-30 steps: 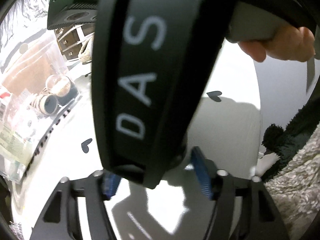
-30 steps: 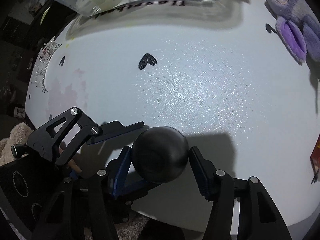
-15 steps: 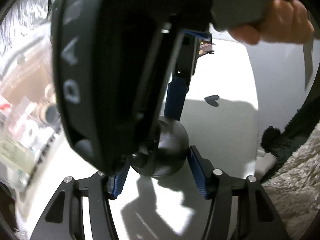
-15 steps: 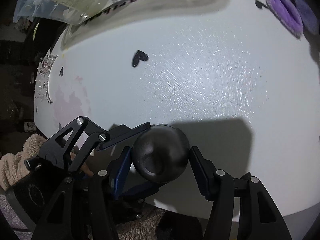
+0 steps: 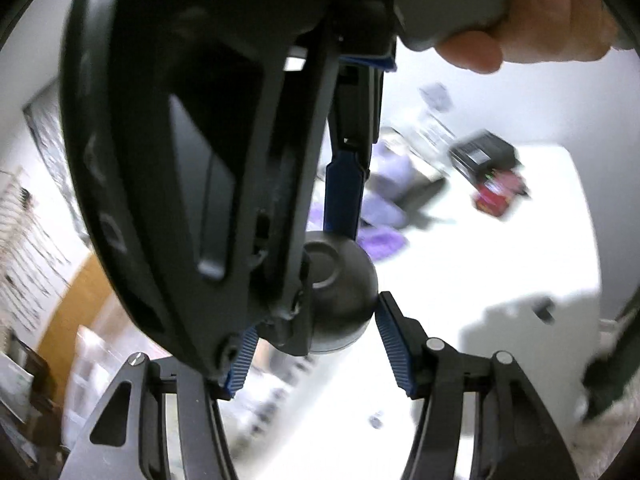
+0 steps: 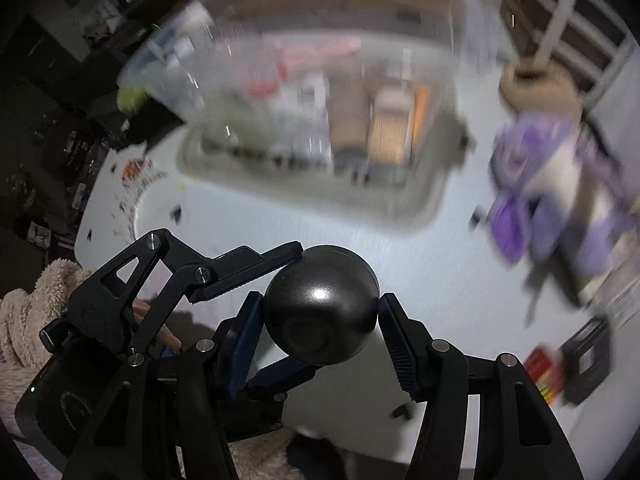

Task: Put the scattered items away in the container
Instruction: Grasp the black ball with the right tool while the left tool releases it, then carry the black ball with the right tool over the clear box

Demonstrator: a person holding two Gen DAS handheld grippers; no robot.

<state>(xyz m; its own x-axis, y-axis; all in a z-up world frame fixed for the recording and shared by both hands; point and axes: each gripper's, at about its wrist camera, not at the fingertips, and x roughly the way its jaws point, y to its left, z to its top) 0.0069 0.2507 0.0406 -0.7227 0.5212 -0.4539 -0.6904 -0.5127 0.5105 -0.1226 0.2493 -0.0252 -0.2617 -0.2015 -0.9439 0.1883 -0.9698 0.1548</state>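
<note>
The black ball (image 6: 320,312) sits off the white table (image 6: 400,248), pinched between the 2 blue pads of both the right gripper (image 6: 320,332) and the left gripper (image 5: 316,340), with the blurred clear container (image 6: 320,120) and purple plush (image 6: 560,184) beyond.

A: Right gripper (image 6: 320,320) state?
B: Pads pressed on both sides of a black ball (image 6: 320,308).
A: Left gripper (image 5: 316,344)?
B: Crossed beside it; grip unclear.
</note>
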